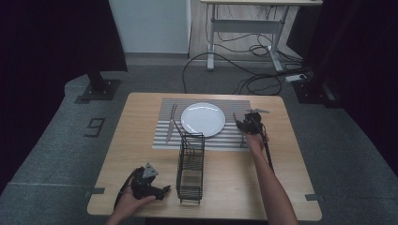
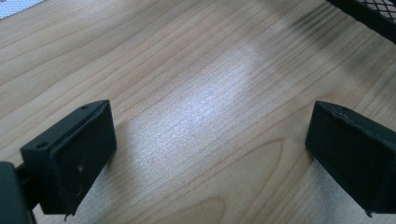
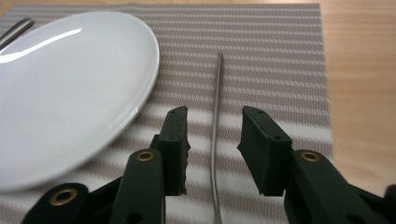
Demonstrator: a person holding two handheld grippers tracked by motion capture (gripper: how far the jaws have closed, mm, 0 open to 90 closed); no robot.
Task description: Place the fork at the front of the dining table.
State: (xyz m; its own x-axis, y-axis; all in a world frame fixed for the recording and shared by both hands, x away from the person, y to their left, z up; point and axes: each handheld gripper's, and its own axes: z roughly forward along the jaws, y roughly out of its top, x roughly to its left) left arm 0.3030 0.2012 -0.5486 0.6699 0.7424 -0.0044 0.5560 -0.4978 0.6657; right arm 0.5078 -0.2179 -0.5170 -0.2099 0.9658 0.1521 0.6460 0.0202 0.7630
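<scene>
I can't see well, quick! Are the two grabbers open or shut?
Left gripper: open, nothing between its jaws.
Right gripper: open over a thin metal utensil on the placemat, not squeezing it.

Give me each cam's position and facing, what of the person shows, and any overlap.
High view: above the person's side, looking forward and down on the light wooden table; both forearms, left gripper, right gripper.
Left gripper view: low over bare tabletop; its black fingers wide apart.
Right gripper view: along parted fingers straddling a thin metal utensil handle.
Shared: high and right gripper views both show the round white plate on the grey striped placemat.
</scene>
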